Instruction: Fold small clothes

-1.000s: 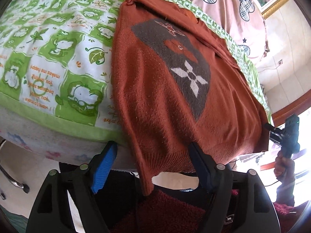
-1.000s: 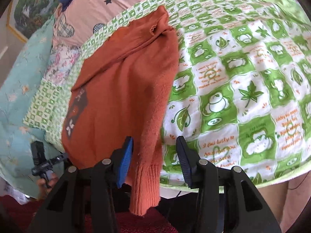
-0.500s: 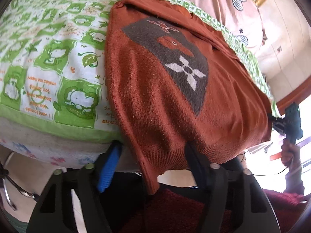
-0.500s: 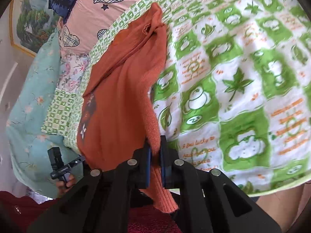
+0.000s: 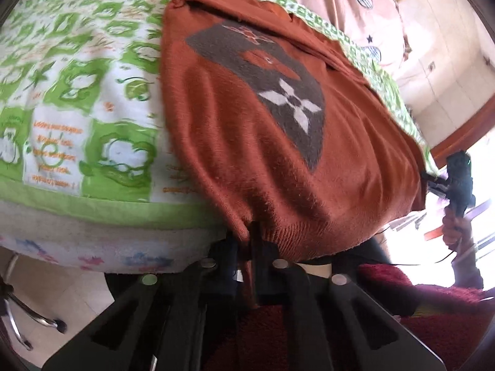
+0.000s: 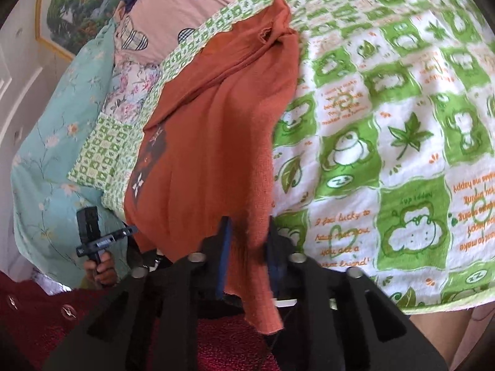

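A rust-orange knitted sweater [image 5: 241, 142] lies spread on a bed covered by a green and white blanket [image 5: 77, 99] printed with cartoon animals and leaves. The sweater stretches away ahead of both tools, its ribbed hem hanging over the bed's near edge. The left tool [image 5: 246, 244] has its two black fingers drawn together, clamped on the hem at one bottom corner. The right tool [image 6: 247, 241] grips the hem at the other corner; its blue-padded fingers sit slightly apart with the thick knit bunched between them and a strip of fabric dangling below. A grey panel with a white flower motif [image 5: 289, 105] sits on the sweater's front, ahead of the left tool. Pink and pale blue bedding [image 6: 55, 142] lies beyond the sweater. Each view shows the opposite tool, held in a hand [image 6: 100, 267], at the picture's side.
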`<action>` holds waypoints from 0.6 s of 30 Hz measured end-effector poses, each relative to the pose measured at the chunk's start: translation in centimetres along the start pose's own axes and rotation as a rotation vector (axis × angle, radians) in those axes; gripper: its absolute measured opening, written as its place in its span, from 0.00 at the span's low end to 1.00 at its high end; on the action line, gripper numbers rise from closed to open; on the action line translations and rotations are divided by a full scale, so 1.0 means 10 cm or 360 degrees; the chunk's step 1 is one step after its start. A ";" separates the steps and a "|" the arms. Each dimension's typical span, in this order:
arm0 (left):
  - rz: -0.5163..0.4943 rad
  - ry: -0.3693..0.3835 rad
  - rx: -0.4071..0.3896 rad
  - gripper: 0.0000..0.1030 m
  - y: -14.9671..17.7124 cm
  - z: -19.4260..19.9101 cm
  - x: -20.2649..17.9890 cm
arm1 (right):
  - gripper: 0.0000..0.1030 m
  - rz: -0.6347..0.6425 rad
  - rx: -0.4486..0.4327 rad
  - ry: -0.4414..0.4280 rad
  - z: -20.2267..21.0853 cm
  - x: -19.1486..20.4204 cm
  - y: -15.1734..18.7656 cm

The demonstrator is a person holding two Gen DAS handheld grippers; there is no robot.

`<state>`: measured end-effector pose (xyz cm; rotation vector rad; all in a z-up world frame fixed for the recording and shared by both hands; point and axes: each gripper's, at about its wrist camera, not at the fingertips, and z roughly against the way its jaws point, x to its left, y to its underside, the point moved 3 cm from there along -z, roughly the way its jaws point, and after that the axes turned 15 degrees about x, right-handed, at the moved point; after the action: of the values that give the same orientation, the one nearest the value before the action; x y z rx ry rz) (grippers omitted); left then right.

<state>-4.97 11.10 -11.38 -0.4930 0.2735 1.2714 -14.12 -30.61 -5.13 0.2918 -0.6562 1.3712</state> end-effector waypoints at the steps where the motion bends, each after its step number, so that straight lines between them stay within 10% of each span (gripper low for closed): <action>1: 0.0019 0.0028 -0.0018 0.05 0.01 0.04 0.00 | 0.07 0.0002 -0.0005 -0.0030 0.01 0.01 0.01; 10: -0.0024 0.0172 -0.0358 0.04 0.08 0.81 -0.28 | 0.07 0.0010 -0.0259 -0.0462 0.30 0.01 0.02; 18: 0.0010 0.0244 -0.0509 0.04 -0.22 1.12 -0.28 | 0.07 0.0034 -0.0412 -0.0532 0.45 0.12 -0.35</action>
<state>-4.49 13.89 0.01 -0.8659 0.2000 1.2916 -11.87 -32.87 -0.27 0.3091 -1.1070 1.2511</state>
